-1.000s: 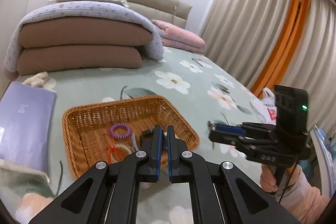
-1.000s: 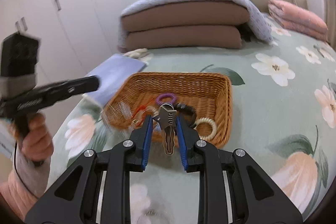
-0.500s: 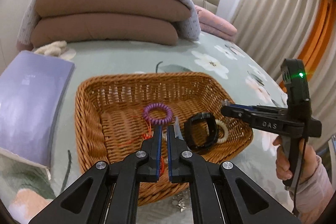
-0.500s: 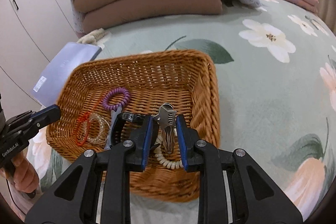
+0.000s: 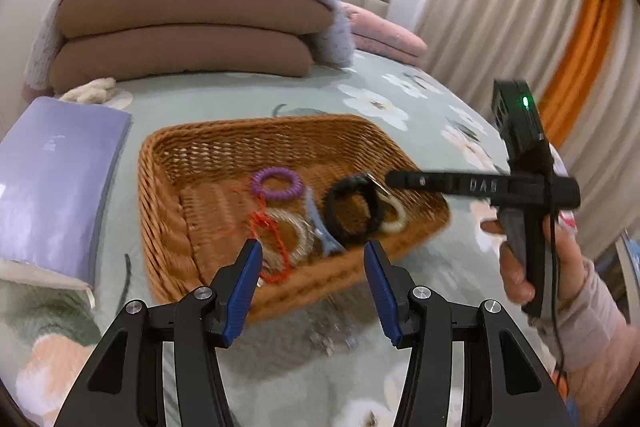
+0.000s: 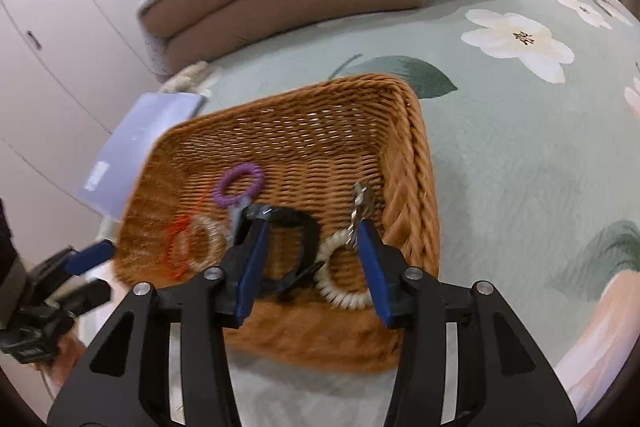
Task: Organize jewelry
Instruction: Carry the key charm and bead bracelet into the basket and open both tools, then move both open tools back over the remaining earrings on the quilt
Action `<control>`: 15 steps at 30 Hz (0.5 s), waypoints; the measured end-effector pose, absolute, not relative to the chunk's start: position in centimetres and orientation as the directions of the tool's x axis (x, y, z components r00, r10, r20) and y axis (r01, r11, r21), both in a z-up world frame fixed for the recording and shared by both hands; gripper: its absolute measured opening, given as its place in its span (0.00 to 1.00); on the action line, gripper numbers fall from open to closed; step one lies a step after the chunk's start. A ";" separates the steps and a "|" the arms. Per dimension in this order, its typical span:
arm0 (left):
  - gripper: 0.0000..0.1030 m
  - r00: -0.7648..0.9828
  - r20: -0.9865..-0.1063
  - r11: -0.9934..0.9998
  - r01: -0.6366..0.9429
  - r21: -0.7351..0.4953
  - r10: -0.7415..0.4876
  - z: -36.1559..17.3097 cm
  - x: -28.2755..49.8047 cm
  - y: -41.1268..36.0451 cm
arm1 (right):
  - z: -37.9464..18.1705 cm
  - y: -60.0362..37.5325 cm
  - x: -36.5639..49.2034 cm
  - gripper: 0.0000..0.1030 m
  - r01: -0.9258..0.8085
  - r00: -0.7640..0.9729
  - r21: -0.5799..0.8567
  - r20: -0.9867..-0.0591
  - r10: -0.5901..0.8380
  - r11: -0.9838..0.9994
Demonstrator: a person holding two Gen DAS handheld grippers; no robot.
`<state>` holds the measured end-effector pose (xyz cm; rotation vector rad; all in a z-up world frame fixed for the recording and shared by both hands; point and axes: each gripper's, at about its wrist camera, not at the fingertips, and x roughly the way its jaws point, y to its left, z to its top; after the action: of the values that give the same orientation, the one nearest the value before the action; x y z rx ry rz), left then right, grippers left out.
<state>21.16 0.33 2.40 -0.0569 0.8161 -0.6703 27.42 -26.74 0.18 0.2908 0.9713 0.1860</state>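
Left gripper (image 5: 312, 283): jaws wide, holding nothing, at lower centre of frame above near rim of basket (image 5: 168, 227). Right gripper (image 6: 308, 267): jaws wide, gripping nothing; metal clip (image 6: 358, 211) against inner face of right-hand finger, over basket (image 6: 416, 163) at centre frame. Inside basket, between and just beyond jaws: purple coil (image 6: 239, 185), black band (image 6: 298, 239), white coil (image 6: 340, 291), red cord (image 6: 178, 247). Basket on floral bed (image 6: 520, 147).
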 end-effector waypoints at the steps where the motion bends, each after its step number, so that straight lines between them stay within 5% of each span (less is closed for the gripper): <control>1: 0.53 0.489 -0.652 0.785 0.549 -0.286 -0.580 2.4 20.3 0.2 | 0.6 -26.7 26.4 0.46 -0.038 0.564 0.334 -0.771 0.296 0.942; 7: 0.53 0.465 -0.682 0.751 0.632 -0.190 -0.564 1.4 15.4 -1.2 | 2.1 -26.6 18.6 0.78 -0.058 0.641 0.287 -0.724 0.256 0.956; 15: 0.53 0.423 -0.787 0.804 0.575 -0.150 -0.450 -3.3 17.0 -4.8 | 0.9 -27.5 10.2 0.79 -0.054 0.694 0.275 -0.681 0.234 0.960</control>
<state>16.96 -4.78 -3.30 0.1504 0.9342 -0.6442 10.22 -27.55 0.90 0.2426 0.7895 0.1625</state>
